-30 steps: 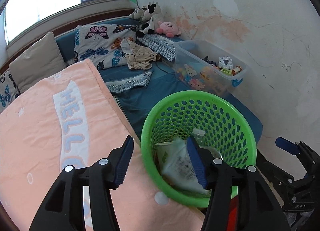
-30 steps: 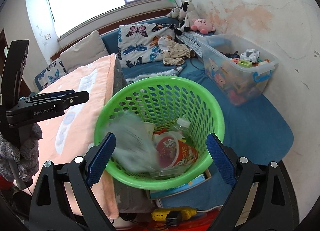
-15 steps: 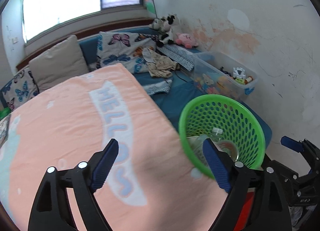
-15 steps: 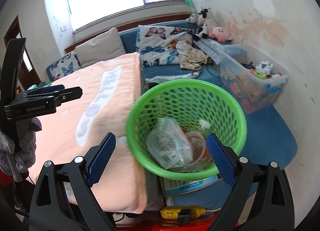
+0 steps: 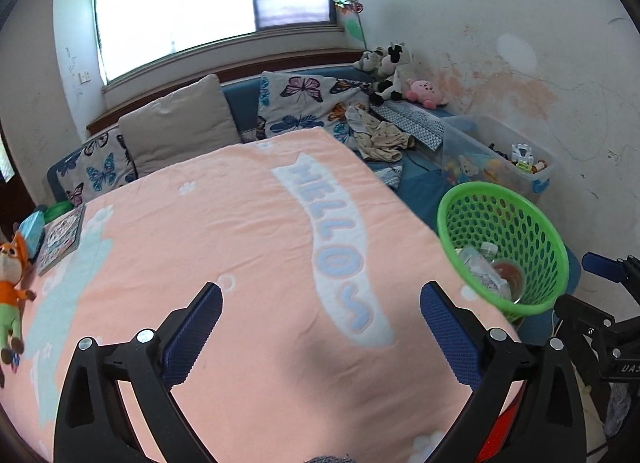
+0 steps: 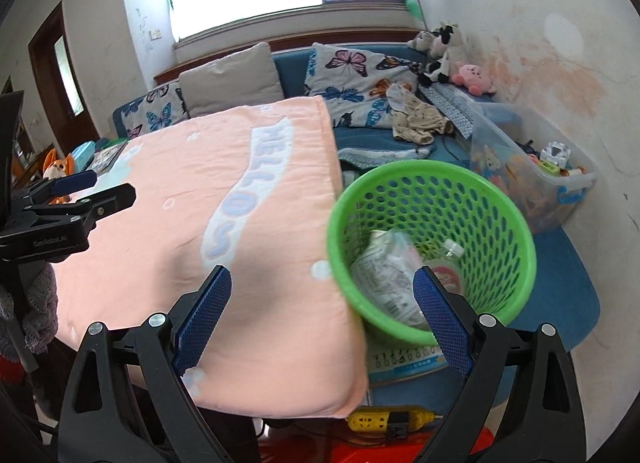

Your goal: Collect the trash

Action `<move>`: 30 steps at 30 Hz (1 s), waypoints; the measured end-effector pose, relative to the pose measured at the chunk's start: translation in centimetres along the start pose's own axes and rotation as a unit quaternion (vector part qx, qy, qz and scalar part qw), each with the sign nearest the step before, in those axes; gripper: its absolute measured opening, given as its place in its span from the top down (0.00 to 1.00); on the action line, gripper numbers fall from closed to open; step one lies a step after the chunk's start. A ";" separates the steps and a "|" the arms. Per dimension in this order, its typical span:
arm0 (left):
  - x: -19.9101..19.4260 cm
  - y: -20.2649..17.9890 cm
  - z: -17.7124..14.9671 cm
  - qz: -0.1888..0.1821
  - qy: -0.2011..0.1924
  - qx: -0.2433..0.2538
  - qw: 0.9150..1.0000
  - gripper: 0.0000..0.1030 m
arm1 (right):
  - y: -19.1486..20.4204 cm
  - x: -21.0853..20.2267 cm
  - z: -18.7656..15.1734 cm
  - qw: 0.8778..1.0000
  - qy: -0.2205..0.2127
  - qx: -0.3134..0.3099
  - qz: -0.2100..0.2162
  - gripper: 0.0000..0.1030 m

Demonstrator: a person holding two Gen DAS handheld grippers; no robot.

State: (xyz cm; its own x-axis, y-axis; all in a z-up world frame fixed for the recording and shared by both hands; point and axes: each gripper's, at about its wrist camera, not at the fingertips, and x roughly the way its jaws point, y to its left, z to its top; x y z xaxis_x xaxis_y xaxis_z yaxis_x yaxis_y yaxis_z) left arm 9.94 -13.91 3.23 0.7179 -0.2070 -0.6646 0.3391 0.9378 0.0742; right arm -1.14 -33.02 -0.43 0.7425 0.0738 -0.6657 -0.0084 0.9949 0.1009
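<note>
Green basket (image 6: 436, 199) of trash (image 6: 384, 271) beside bed

The left gripper (image 5: 320, 311) is hovering over a peach blanket (image 5: 224, 247) lettered "HELLO"; its jaws have just been opening and are standing wide with nothing between them. To the right, a green basket (image 5: 552, 239) is holding a crumpled wrapper (image 5: 482, 269), a clear bottle (image 5: 489, 250) and a cup (image 5: 509, 273).

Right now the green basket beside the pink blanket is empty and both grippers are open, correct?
Not quite: the green basket is not empty. The right wrist view shows a crumpled plastic wrapper and a clear bottle inside. Both the left gripper and right gripper are open.
</note>
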 end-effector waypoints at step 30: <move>-3.6 6.4 -6.0 0.054 0.001 -0.059 0.997 0.07 | 4.9 -0.2 -0.5 1.000 -0.010 -0.020 0.021 0.09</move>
State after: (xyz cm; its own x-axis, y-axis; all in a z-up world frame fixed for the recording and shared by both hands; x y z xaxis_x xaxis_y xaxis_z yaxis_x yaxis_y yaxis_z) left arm 5.88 -5.52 1.60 0.7457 -0.1018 -0.6585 0.1855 0.9809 0.0584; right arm -1.71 -28.13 -0.18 0.7544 0.1155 -0.6461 -0.0674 0.9928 0.0987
